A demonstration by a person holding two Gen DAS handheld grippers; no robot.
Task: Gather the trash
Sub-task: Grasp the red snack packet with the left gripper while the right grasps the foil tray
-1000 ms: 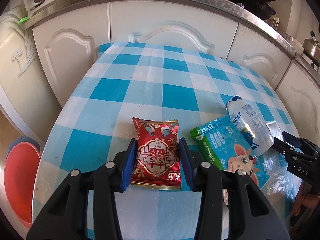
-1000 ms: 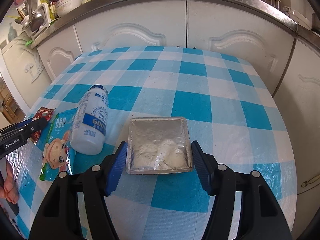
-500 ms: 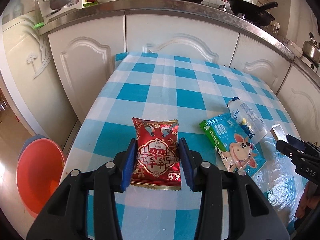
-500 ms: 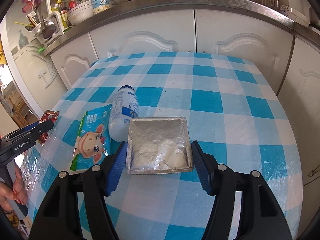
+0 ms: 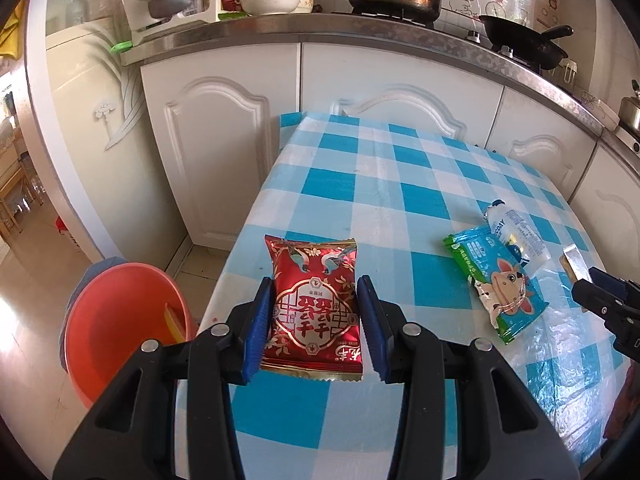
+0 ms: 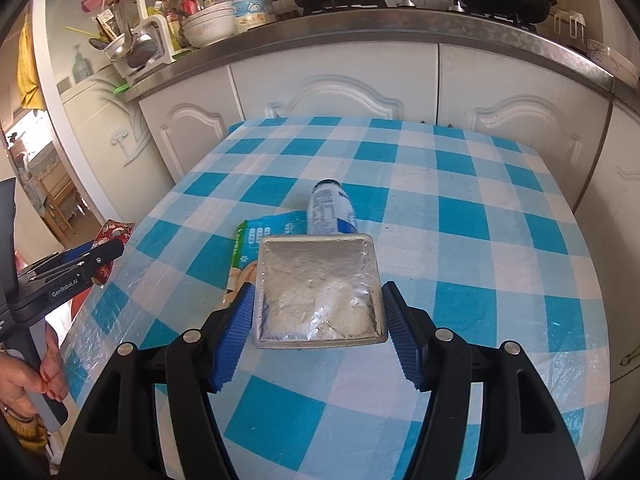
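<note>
The left tongs [image 5: 316,326] are pinched on a red snack packet [image 5: 314,312]; the right tongs [image 6: 318,330] are clamped on a foil tray [image 6: 318,292]. "GenRobot.AI" is printed on the left tongs.

Two tools, left [image 5: 316,322] and right [image 6: 318,332]; one red snack packet [image 5: 314,312], one foil tray [image 6: 318,290], one green wrapper [image 5: 496,284], one plastic bottle [image 6: 330,212], one orange basin [image 5: 116,328].

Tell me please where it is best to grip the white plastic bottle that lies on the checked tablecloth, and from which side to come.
Grip the bottle across the middle of its body, coming from above with one finger on each long side. It lies flat, so the round body is narrowest across. Its near end rests on the green snack bag, so the far half looks freer.
</note>
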